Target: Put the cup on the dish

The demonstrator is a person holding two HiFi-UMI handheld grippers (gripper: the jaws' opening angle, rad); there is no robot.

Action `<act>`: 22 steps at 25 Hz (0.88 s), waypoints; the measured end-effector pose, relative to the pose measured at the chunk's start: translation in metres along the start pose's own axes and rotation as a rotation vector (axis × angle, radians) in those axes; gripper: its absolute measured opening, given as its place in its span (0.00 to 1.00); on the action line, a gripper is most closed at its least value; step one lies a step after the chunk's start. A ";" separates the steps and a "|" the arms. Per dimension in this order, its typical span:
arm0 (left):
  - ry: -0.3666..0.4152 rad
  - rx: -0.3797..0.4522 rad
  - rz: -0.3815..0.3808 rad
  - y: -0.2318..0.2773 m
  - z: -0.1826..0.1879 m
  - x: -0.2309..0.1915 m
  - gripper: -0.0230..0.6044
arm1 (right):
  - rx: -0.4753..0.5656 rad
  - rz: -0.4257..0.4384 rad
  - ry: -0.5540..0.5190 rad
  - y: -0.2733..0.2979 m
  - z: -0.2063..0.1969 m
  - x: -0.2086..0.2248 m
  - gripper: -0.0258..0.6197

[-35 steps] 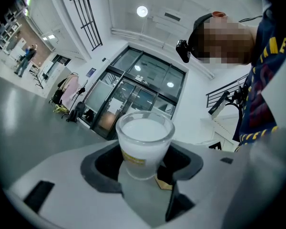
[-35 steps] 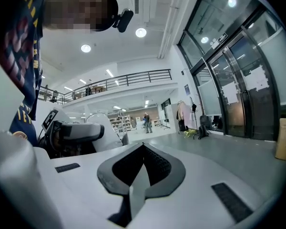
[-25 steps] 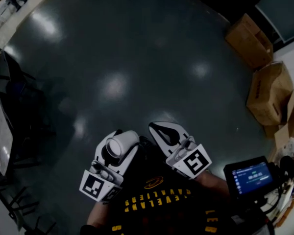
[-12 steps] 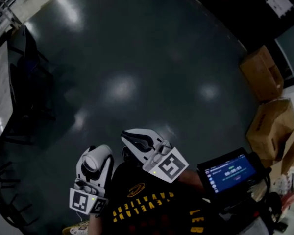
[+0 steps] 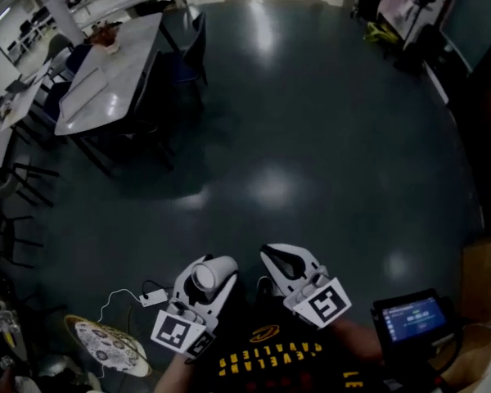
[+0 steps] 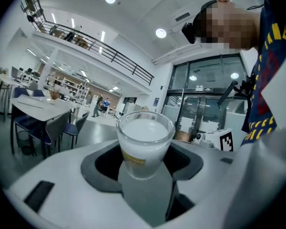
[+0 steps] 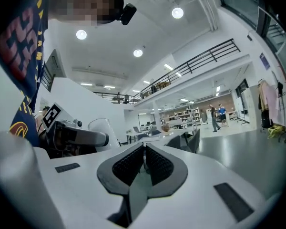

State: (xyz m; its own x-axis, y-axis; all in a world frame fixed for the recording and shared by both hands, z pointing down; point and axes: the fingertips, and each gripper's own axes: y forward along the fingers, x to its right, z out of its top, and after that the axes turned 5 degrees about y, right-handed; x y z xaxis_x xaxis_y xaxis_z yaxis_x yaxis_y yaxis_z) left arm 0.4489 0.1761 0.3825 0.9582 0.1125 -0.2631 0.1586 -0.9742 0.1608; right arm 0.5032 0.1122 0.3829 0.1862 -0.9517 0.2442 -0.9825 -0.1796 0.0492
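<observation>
Nearest, the left gripper's (image 5: pixel 203 278) jaws stand wide, clamped on the squat frosted-white glass cup (image 6: pixel 144 140). They hold it upright, likely so it can be set straight down. Beside them, the right gripper's (image 7: pixel 144 163) jaws are pressed together on nothing, apparently spare. Below and left of the left jaws lies the round patterned dish (image 5: pixel 80 327), apart from the cup. Beyond is dark glossy floor (image 5: pixel 311 137).

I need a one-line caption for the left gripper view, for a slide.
The left gripper grips a frosted white cup between its two jaws.
</observation>
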 end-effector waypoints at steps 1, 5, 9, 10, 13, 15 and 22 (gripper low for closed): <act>-0.007 0.006 0.029 -0.005 0.003 -0.012 0.44 | -0.016 0.022 0.000 0.011 -0.003 -0.005 0.05; -0.021 0.017 0.173 -0.018 0.012 -0.064 0.44 | -0.050 0.107 -0.013 0.058 -0.012 -0.014 0.05; -0.038 0.033 0.251 -0.029 0.014 -0.118 0.44 | -0.077 0.161 -0.030 0.108 -0.021 -0.018 0.05; -0.037 0.047 0.258 -0.031 0.015 -0.132 0.44 | -0.084 0.173 -0.029 0.121 -0.023 -0.021 0.05; -0.039 0.057 0.277 -0.040 0.015 -0.175 0.44 | -0.096 0.205 -0.036 0.164 -0.024 -0.032 0.05; -0.036 0.040 0.294 -0.046 0.018 -0.204 0.44 | -0.111 0.215 -0.063 0.193 -0.025 -0.040 0.05; -0.019 -0.006 0.321 -0.071 0.024 -0.305 0.44 | -0.200 0.194 -0.125 0.299 -0.030 -0.066 0.04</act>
State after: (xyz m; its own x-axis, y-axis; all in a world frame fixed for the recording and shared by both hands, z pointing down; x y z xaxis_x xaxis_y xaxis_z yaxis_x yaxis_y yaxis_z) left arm 0.1394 0.2066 0.4290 0.9548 -0.2039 -0.2163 -0.1494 -0.9583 0.2437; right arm 0.1975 0.1287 0.4110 -0.0191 -0.9889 0.1472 -0.9774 0.0495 0.2056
